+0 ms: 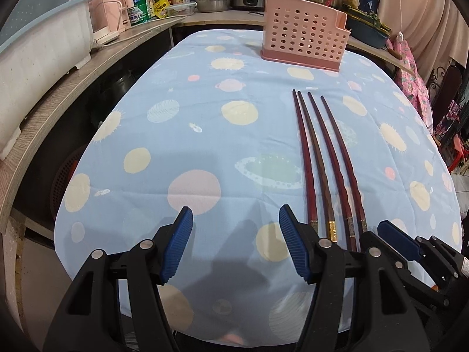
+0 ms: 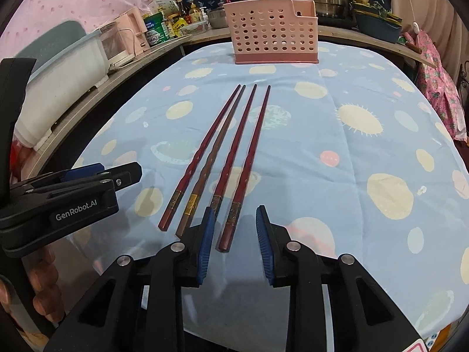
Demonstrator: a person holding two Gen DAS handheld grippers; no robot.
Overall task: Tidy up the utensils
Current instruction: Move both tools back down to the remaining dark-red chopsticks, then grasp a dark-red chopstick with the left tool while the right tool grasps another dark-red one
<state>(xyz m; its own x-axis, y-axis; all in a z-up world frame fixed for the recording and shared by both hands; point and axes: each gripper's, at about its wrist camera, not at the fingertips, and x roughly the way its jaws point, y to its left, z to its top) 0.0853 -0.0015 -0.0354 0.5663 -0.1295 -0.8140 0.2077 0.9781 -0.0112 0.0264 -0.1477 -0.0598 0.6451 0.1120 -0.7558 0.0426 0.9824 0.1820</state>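
Your right tool (image 2: 233,245) sits low at the near edge of the surface (image 2: 366,135), fingers parted moderately, and the butt end of the rightmost chopstick (image 2: 249,164) lies in the gap between the blue pads (image 2: 205,246), not yet pinched as far as I can judge. Your left tool (image 1: 236,245) hangs just left of the row, spread wide, holding nothing, with only the spotted cloth between its pads. Step in hand looks like the first pickup: all four chopsticks (image 1: 324,161) lie flat side by side, thick ends toward you, tips pointing away, the two left ones nearly touching at the tips. Next move calls for you to close on that one stick near its banded end without nudging its neighbour, which lies close against the left pad. Thin, smooth stick flat on cloth, so expect it to roll or slip; grip square. Farther back, the pink holder (image 2: 274,33) stands upright near the far edge, well apart from the sticks, nothing visible inside. You'll need to tip the stick upright before dropping it in.
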